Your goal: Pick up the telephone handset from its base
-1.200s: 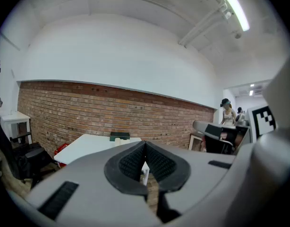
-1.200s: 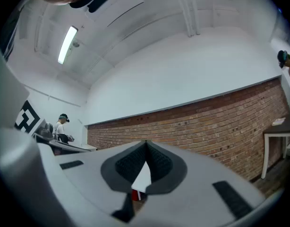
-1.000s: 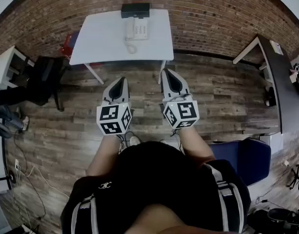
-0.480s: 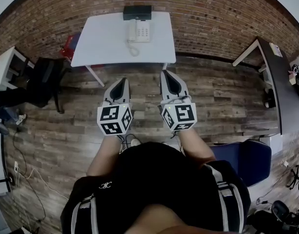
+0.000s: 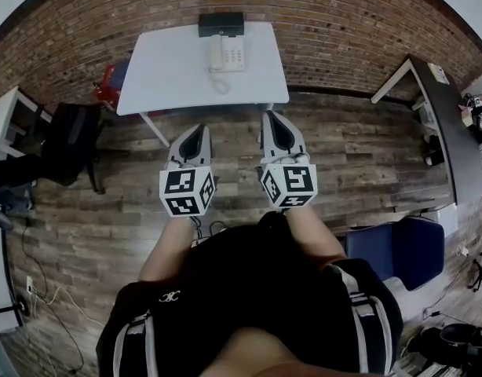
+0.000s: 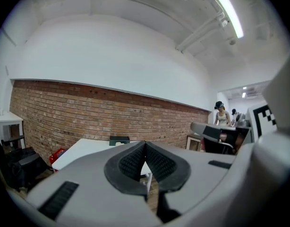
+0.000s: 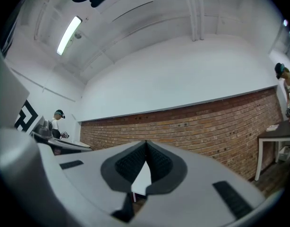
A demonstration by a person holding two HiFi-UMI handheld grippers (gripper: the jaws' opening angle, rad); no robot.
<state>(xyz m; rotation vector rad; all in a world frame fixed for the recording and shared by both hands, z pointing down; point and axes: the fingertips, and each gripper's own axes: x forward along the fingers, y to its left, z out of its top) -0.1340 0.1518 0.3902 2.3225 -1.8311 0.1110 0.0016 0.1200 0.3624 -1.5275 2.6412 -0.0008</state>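
Left tongs (image 5: pixel 195 129): jaws pressed together, nothing between them, held above the wooden floor (image 5: pixel 100 210).
Right tongs (image 5: pixel 273 117): likewise closed and empty, beside the left.
Telephone handset (image 5: pixel 216 53): lying on its base (image 5: pixel 231 53), well ahead of both tongs.
Desk (image 5: pixel 166 73): white, against the brick wall (image 5: pixel 343 30).

White telephone handset (image 5: pixel 216 56) rests on its base (image 5: pixel 228 54), far on the white table (image 5: pixel 170 73)

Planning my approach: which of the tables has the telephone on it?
The white table straight ahead against the brick wall: the telephone sits near its far edge, by a black box. The dark desk on the right shows none.
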